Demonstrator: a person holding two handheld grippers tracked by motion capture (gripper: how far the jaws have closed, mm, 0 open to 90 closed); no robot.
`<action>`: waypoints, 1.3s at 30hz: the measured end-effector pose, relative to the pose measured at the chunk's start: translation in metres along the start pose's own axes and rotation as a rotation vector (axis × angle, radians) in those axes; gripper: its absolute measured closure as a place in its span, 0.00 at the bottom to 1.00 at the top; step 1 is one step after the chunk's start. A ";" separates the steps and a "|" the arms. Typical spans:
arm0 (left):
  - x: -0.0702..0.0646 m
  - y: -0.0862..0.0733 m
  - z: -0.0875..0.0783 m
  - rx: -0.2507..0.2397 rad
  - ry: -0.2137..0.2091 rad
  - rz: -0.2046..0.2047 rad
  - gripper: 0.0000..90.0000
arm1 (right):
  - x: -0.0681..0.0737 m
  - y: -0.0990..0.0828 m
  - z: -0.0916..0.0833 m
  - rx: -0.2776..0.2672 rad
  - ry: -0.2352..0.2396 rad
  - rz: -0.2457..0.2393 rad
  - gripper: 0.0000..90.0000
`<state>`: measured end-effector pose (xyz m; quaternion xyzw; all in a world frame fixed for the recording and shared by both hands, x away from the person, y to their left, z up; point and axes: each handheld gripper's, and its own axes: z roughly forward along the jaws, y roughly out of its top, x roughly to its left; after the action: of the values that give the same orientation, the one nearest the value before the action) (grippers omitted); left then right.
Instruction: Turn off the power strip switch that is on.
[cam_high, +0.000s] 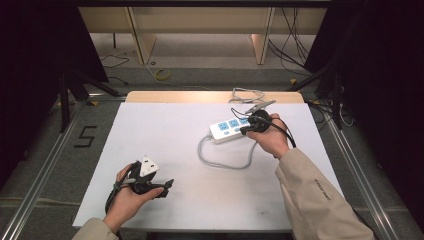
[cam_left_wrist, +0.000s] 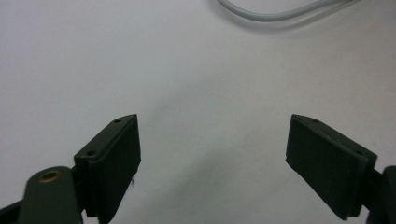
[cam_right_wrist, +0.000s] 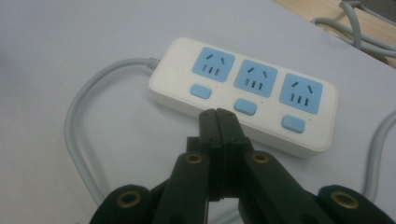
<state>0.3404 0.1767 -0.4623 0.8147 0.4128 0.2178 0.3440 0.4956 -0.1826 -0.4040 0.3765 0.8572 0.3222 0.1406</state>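
White plastic formed the body of the power strip (cam_right_wrist: 243, 95), a flat rounded block with three pale-blue sockets in a row and a pale-blue switch below each. It lay on the white worktop (cam_high: 165, 145) toward the far right, with its grey cable (cam_high: 220, 162) leaving the left end and looping back across the surface toward the person.

The left claw (cam_left_wrist: 212, 158) was held low over the near left part of the worktop. Its two black jaws stood wide apart with bare white surface between them; nothing was gripped or touched. A bend of the grey cable crossed the top of the left gripper view.

The right claw (cam_right_wrist: 218, 122) was over the near edge of the power strip. Its jaws were pressed together with nothing between them, and the tips sat just in front of the middle switch. Contact between the tips and the strip could not be determined.
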 end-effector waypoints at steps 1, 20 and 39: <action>0.000 0.000 0.000 0.001 0.000 0.001 0.20 | 0.000 0.000 0.001 -0.001 -0.001 -0.003 1.00; 0.000 0.000 0.000 0.002 0.000 -0.001 0.20 | 0.000 0.005 0.008 0.016 -0.004 -0.004 1.00; -0.001 0.001 0.000 0.000 -0.002 -0.002 0.20 | 0.001 0.016 0.015 0.023 -0.006 -0.011 1.00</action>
<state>0.3407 0.1757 -0.4621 0.8145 0.4133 0.2168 0.3446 0.5115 -0.1672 -0.4043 0.3746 0.8624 0.3102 0.1406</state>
